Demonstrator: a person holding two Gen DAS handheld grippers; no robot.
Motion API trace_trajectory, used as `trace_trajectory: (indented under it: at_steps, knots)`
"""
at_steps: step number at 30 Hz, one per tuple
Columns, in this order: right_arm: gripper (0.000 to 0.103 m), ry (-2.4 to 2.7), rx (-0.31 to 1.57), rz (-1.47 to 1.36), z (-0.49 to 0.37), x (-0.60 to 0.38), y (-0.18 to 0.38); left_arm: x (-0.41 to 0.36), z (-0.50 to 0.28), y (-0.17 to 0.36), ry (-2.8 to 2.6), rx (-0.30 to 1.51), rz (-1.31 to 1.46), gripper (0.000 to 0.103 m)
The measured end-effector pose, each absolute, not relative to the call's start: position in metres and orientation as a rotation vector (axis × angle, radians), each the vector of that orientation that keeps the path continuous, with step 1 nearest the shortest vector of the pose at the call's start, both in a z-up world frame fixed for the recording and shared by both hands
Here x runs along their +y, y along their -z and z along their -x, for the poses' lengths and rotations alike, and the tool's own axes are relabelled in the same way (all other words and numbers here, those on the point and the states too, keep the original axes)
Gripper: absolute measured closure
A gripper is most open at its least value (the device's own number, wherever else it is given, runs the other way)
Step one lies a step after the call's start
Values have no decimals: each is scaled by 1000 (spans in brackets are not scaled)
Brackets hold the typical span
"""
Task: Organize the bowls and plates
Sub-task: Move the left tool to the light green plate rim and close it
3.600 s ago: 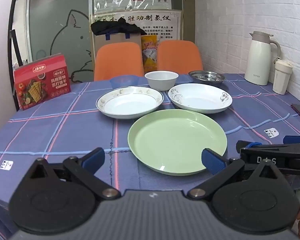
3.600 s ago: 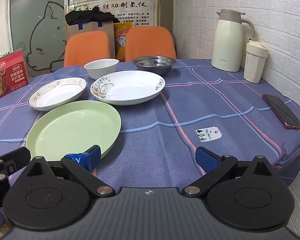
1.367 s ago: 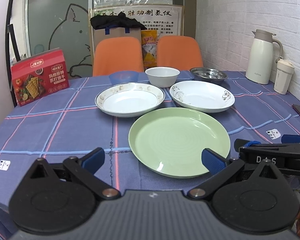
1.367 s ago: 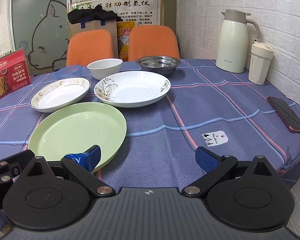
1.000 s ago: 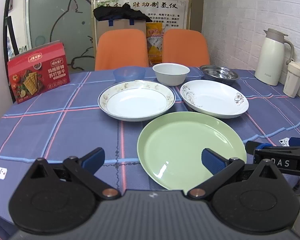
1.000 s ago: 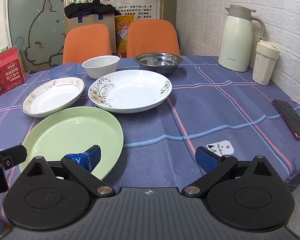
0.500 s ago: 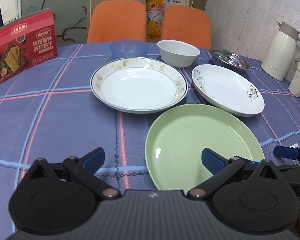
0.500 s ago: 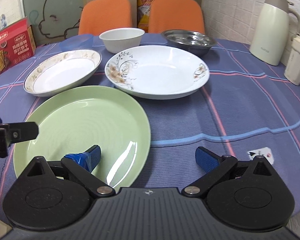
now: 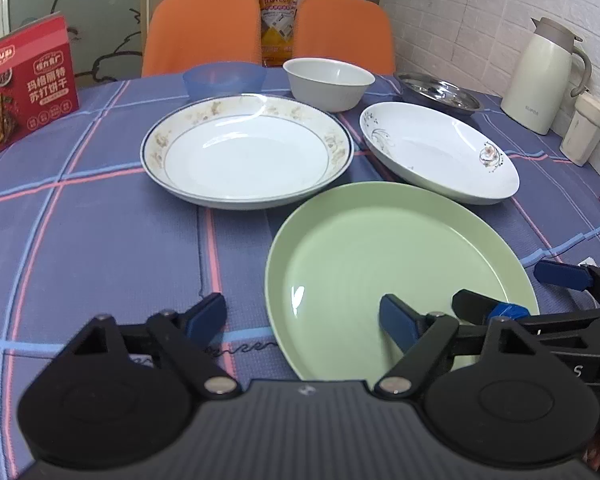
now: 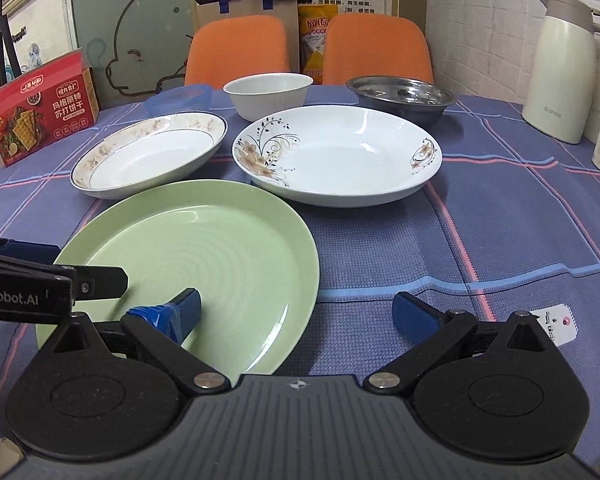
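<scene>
A green plate (image 9: pixel 380 264) (image 10: pixel 196 248) lies nearest on the blue checked cloth. Behind it sit a gold-rimmed white plate (image 9: pixel 246 156) (image 10: pixel 148 156) and a floral white plate (image 9: pixel 436 152) (image 10: pixel 336 156). Farther back stand a blue bowl (image 9: pixel 224 78), a white bowl (image 9: pixel 328 82) (image 10: pixel 268 94) and a steel bowl (image 9: pixel 436 92) (image 10: pixel 400 96). My left gripper (image 9: pixel 300 318) is open, straddling the green plate's near-left rim. My right gripper (image 10: pixel 298 312) is open over its near-right rim. Neither holds anything.
A red cracker box (image 9: pixel 24 84) stands at the far left. A cream thermos (image 9: pixel 540 76) and a lidded cup (image 9: pixel 584 128) stand by the brick wall on the right. Two orange chairs (image 9: pixel 204 32) are behind the table. A tag (image 10: pixel 556 320) lies on the cloth.
Both grippers have moved forward and down over the near edge of the green plate, which now fills more of each view. Both stay open. No dish has moved.
</scene>
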State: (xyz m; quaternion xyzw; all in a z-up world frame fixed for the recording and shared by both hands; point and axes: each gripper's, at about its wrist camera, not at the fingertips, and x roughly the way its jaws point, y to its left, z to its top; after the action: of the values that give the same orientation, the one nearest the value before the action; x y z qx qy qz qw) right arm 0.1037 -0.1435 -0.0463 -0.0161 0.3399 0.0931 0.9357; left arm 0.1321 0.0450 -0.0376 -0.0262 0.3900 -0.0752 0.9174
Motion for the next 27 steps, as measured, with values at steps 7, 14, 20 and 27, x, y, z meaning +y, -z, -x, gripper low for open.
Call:
trace_trajectory:
  at_steps: [7,14,20,27]
  knots:
    - [16,-254,640,45,-102,-139,51,40,-127,38,198,766,28,53]
    - [33,-295,632,-8,-95,-128,46,43,-126,35,162,778,68,67]
    - [33,-311,623,-6,-80,-113,39,57,-107,31,139,782,81,67]
    - [32,-390,594,25,-72,-76,30,97,-84,20,67,771,102,67]
